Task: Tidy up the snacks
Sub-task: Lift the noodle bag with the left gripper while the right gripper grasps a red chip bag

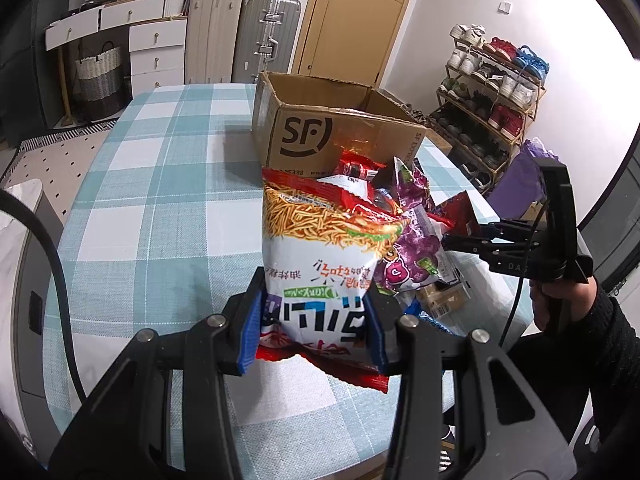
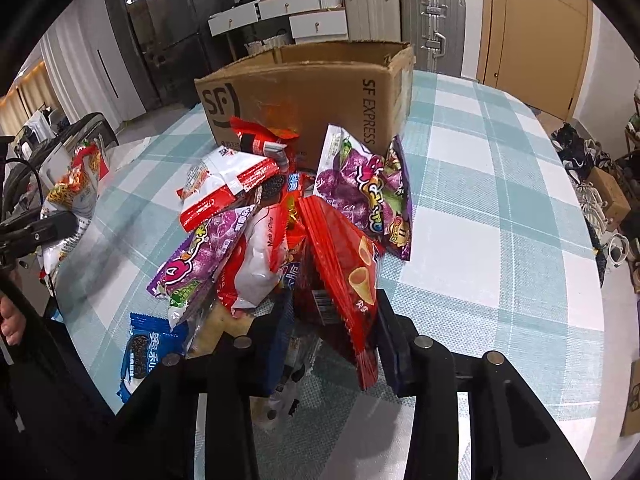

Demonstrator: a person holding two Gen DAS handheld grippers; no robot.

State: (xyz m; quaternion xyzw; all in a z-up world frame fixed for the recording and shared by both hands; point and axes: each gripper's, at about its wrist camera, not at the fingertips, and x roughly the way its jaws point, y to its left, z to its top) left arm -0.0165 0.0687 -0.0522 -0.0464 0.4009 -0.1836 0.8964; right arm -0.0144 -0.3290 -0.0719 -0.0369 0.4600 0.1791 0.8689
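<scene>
Both sets of fingers are clamped on snack packets: the left gripper pinches the lower end of a white noodle-snack bag between its blue pads, and the right gripper has its pads pressed on a red cone-snack packet, which stands on edge between them. Beyond both pairs of fingertips lies the checked tablecloth, which covers the whole table under the grippers. Farther ahead of the fingers on that cloth stands an open cardboard box, its printed side facing the grippers. Between the box and the right fingertips sits the snack pile, heaped against the box's near wall. Within it, a purple grape-candy bag leans just ahead and right of the red packet, a second purple bag lies ahead and left of the left finger, and a red-and-white packet tops the heap. A small blue cookie packet lies flat on the cloth just left of the right gripper's left finger.
</scene>
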